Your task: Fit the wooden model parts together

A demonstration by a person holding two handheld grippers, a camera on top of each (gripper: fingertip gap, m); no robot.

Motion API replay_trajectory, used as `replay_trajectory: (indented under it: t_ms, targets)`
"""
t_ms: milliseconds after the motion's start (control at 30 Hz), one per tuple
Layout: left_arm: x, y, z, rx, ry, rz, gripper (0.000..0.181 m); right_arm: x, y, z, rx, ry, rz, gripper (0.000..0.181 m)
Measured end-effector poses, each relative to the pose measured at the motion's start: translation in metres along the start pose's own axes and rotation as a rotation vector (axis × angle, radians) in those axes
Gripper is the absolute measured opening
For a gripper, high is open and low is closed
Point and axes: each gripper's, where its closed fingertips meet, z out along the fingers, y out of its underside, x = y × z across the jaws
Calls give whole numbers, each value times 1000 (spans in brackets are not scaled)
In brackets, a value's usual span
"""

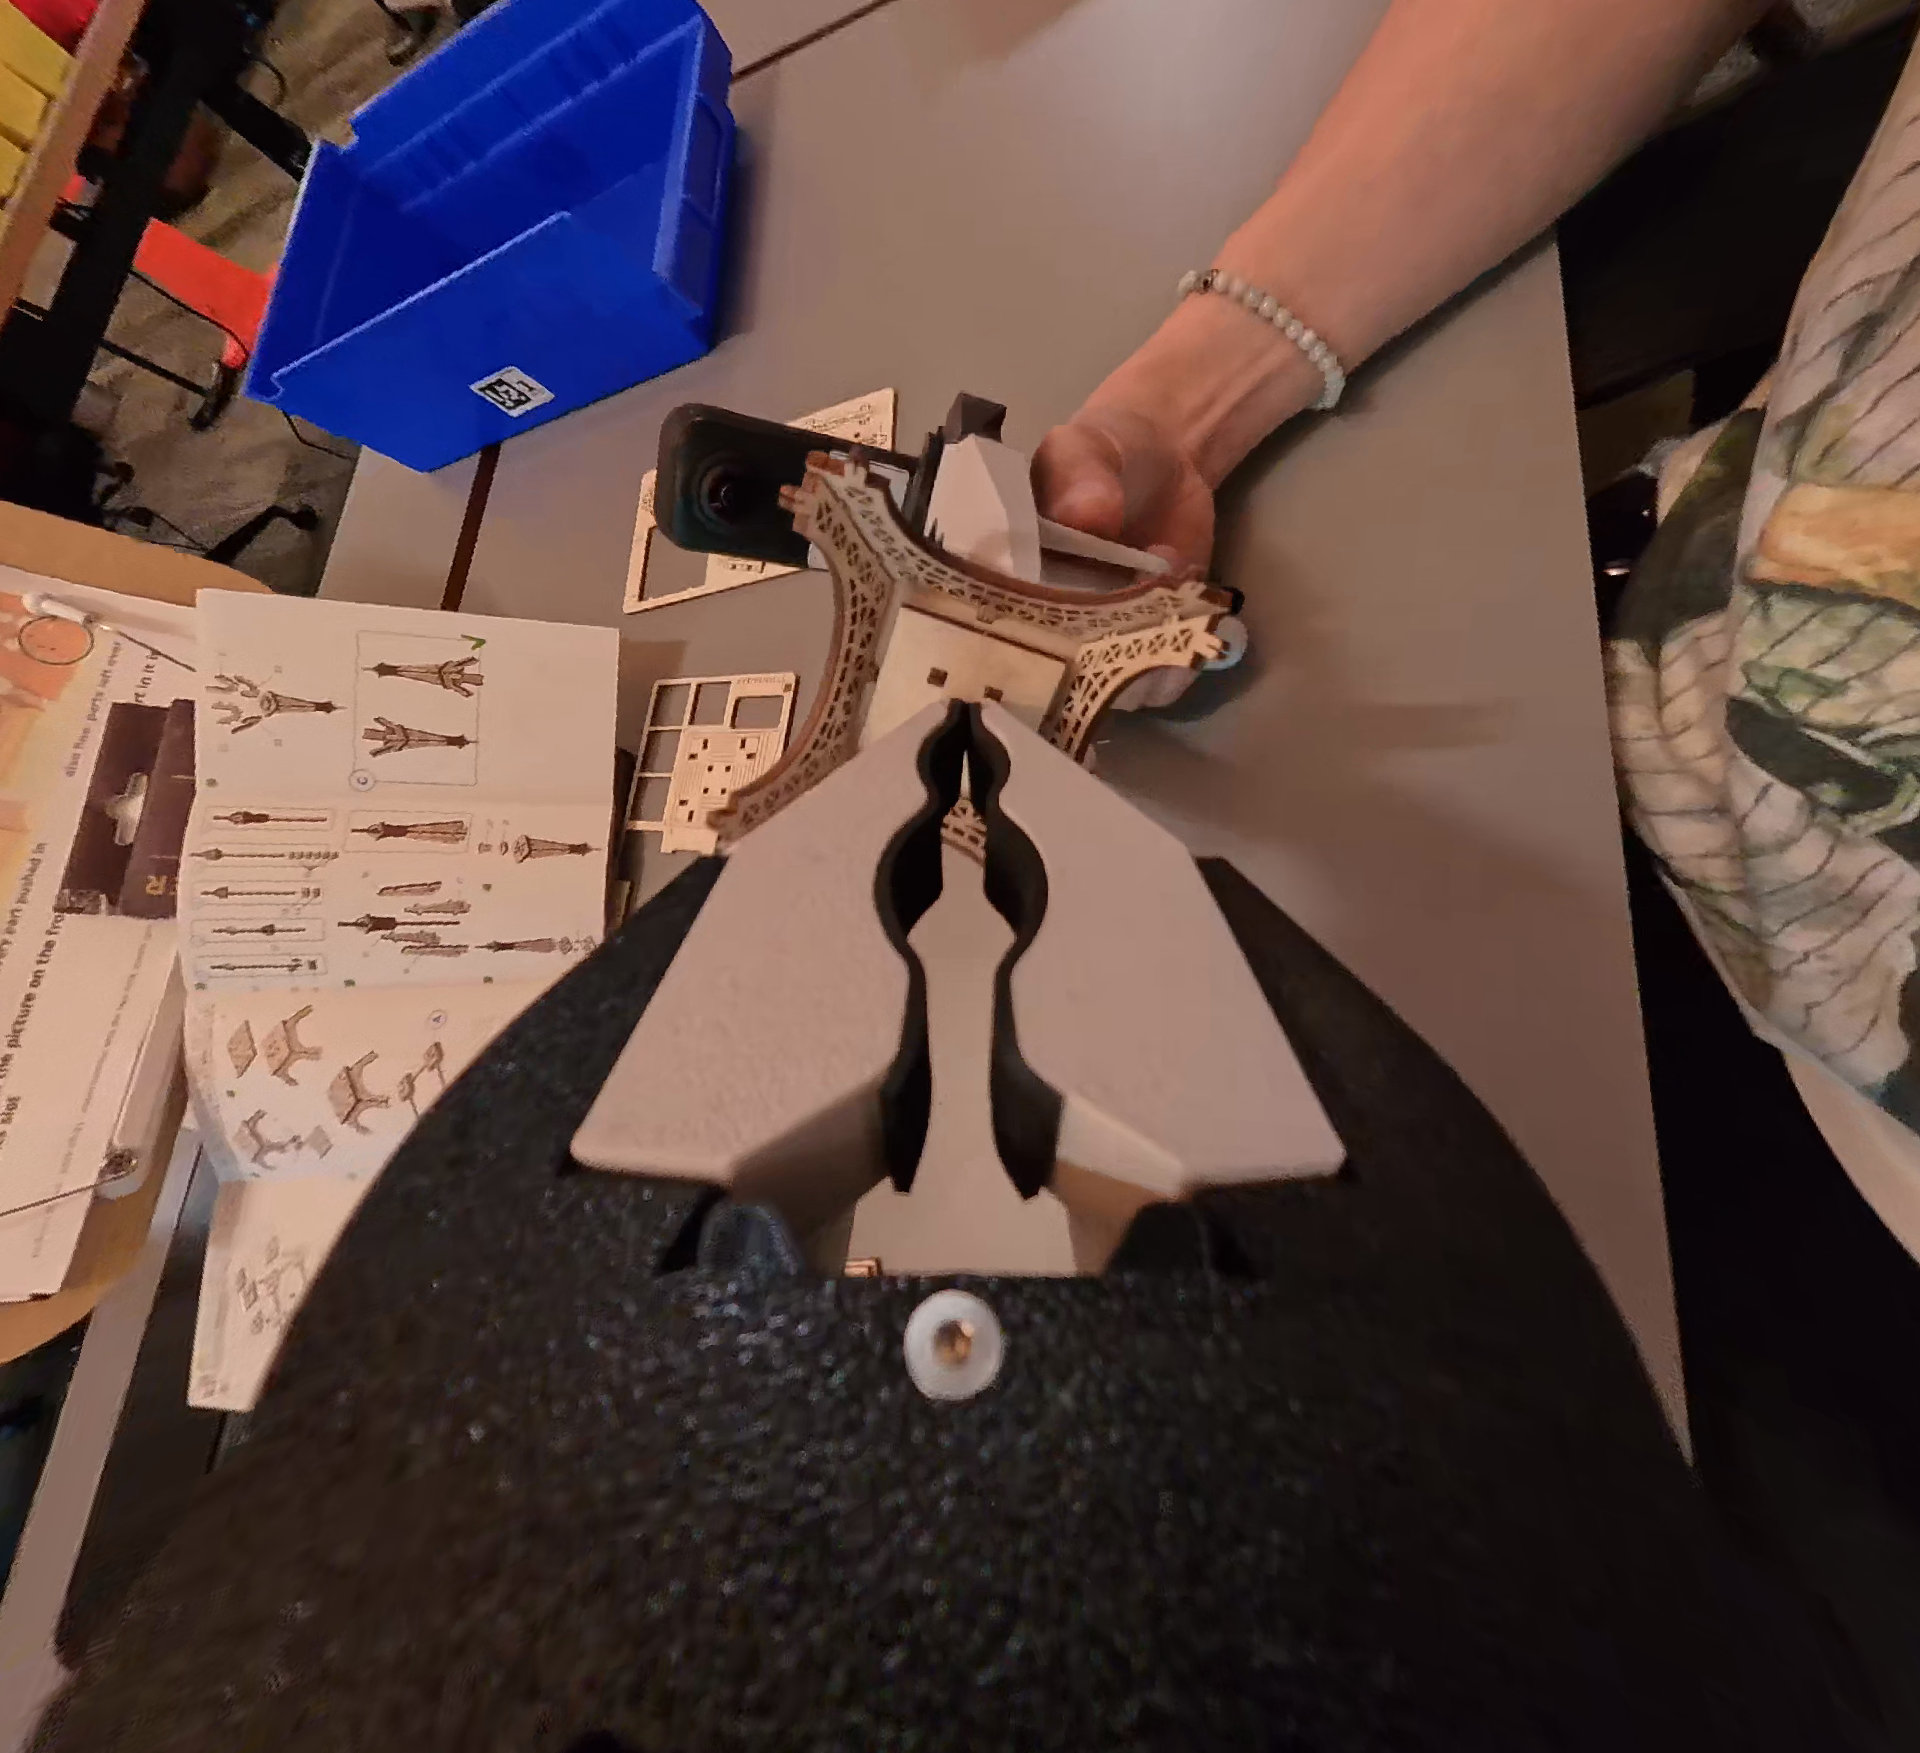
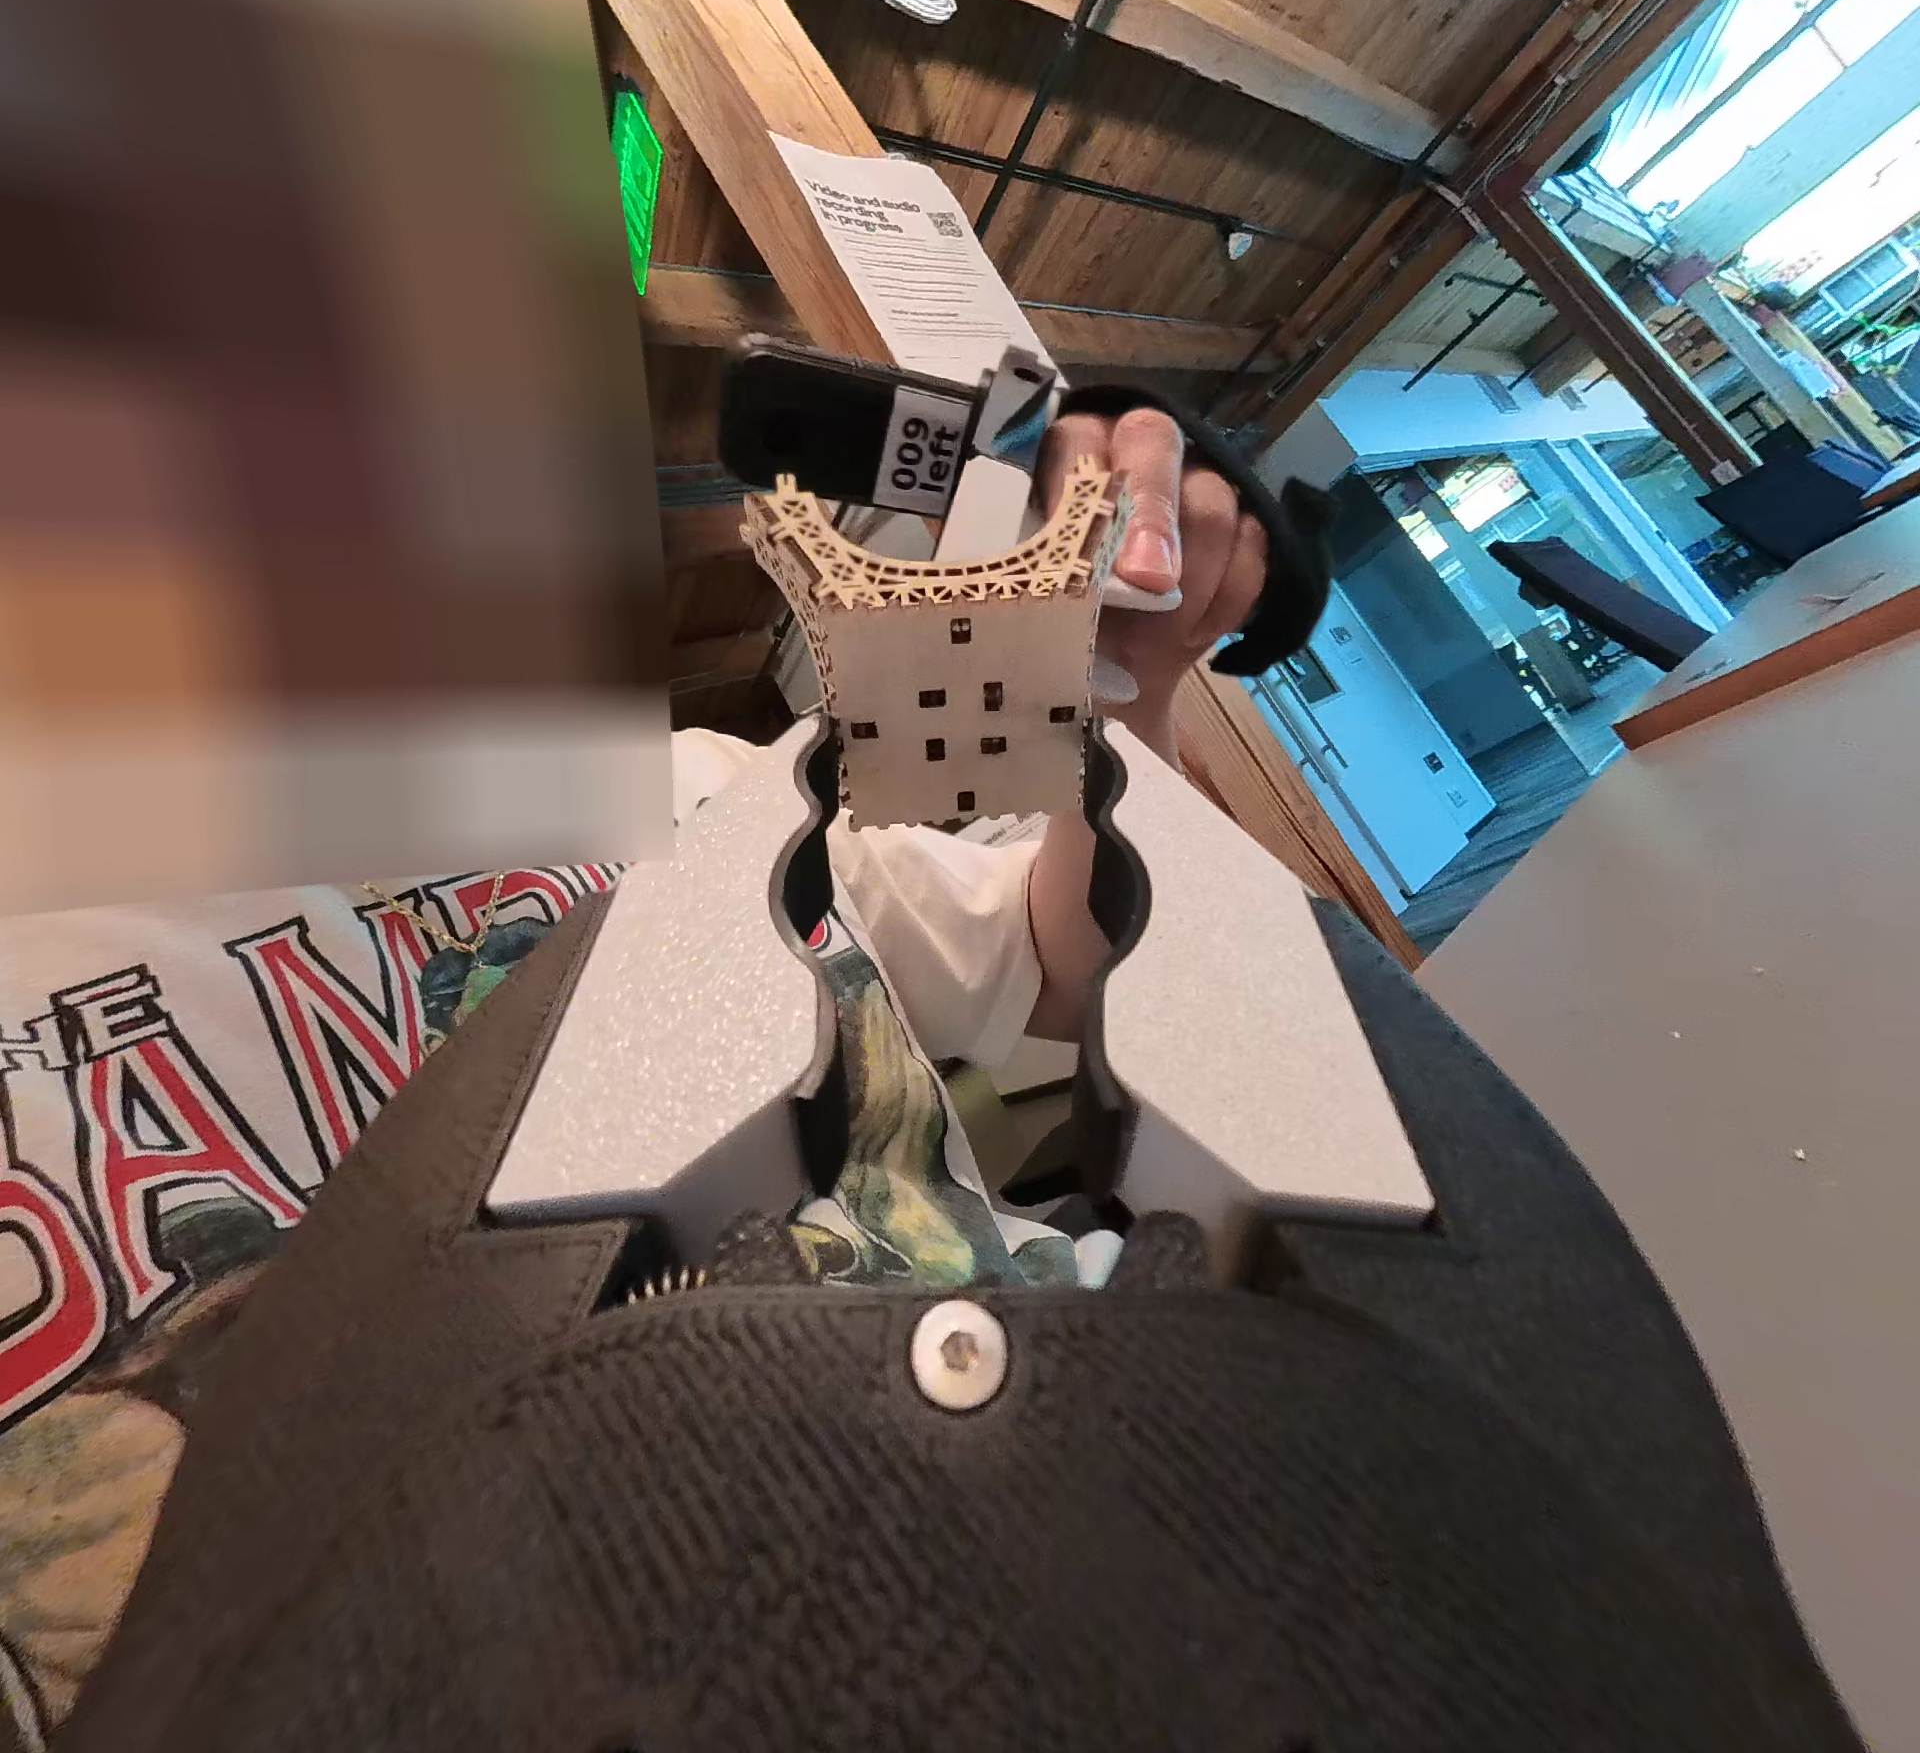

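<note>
The wooden model (image 1: 971, 659) is a pale lattice tower base: a square platform with small holes and arched legs that spread outward. My left gripper (image 1: 966, 721) is shut, with its tips pinching the model's near edge; lattice shows through the gap between the fingers. My right gripper (image 2: 961, 768) is shut on the platform (image 2: 961, 695), which is held between its two fingertips. Both grippers hold the model above the table, one on each side. The left gripper's black body (image 2: 831, 441) and a hand (image 2: 1174, 540) show behind the model in the right wrist view.
A blue bin (image 1: 499, 228) stands at the back left of the grey table (image 1: 1143, 197). Instruction sheets (image 1: 395, 789) and punched-out wooden sheets (image 1: 707, 768) lie on the left. A forearm with a bead bracelet (image 1: 1268, 332) reaches in from the right.
</note>
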Motion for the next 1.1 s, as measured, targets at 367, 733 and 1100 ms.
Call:
replay_trajectory:
  t_ms: [367,733,1100]
  targets:
    - [-1,1,-1,34,-60,-18,0,2,0,0,7,24,-17,46]
    - [-6,3,-9,50,-92,17,0,5,-9,-6,31,27,16,46]
    - [-6,-4,0,77,-80,31,1,2,-7,-5,19,1,20,46]
